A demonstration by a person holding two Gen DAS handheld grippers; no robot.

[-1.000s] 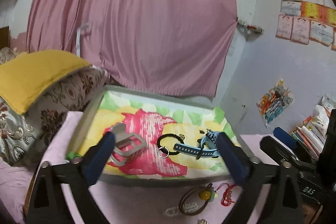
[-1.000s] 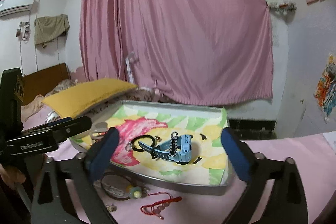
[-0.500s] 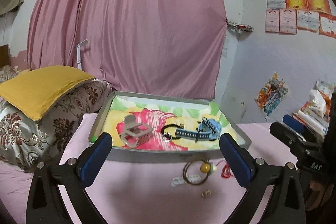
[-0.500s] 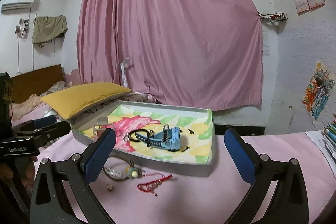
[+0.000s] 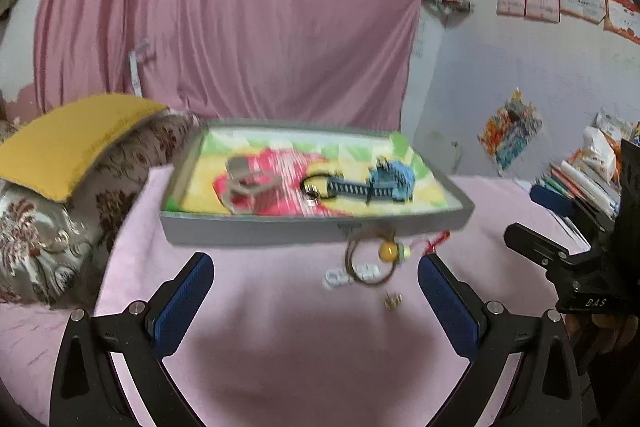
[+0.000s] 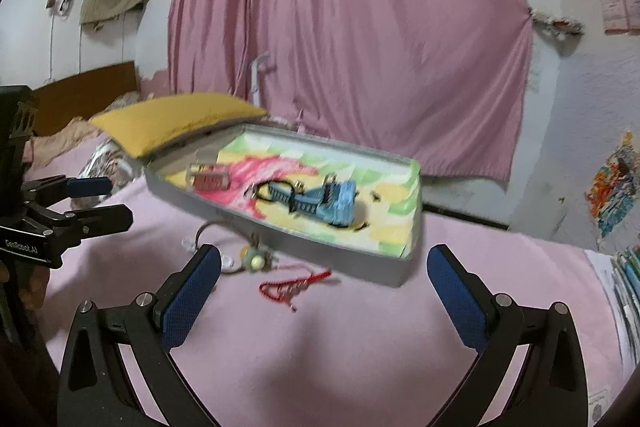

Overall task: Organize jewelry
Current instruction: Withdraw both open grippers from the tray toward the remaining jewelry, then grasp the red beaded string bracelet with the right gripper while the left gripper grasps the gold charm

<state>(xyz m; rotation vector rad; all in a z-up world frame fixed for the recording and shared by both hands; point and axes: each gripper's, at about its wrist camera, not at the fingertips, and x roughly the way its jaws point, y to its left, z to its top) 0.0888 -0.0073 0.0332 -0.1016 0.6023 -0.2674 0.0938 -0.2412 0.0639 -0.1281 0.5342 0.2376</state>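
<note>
A grey tray (image 5: pixel 256 227) (image 6: pixel 352 251) with a colourful lining sits on the pink cloth. Inside lie a blue watch (image 5: pixel 390 181) (image 6: pixel 336 205), a black cord with a ring (image 5: pixel 316 189) (image 6: pixel 266 191) and a silver clasp (image 5: pixel 250 183) (image 6: pixel 210 177). In front of the tray lie a brown cord bracelet with a yellow bead (image 5: pixel 376 257) (image 6: pixel 254 259), a white bracelet (image 5: pixel 350 275), a red string bracelet (image 6: pixel 294 285) and a small gold piece (image 5: pixel 393 301). My left gripper (image 5: pixel 316 291) and right gripper (image 6: pixel 324 291) are both open and empty, held back from the tray.
A yellow cushion (image 5: pixel 68 143) (image 6: pixel 176 121) on patterned pillows (image 5: pixel 44 227) lies left of the tray. A pink curtain (image 5: pixel 224 15) hangs behind. Books (image 5: pixel 580 183) are stacked at the right. Each gripper shows in the other's view (image 5: pixel 568 255) (image 6: pixel 64 219).
Both grippers have pulled back from the tray and away from it. The loose jewelry on the cloth now lies ahead of the fingers. Both views are motion-blurred now.
</note>
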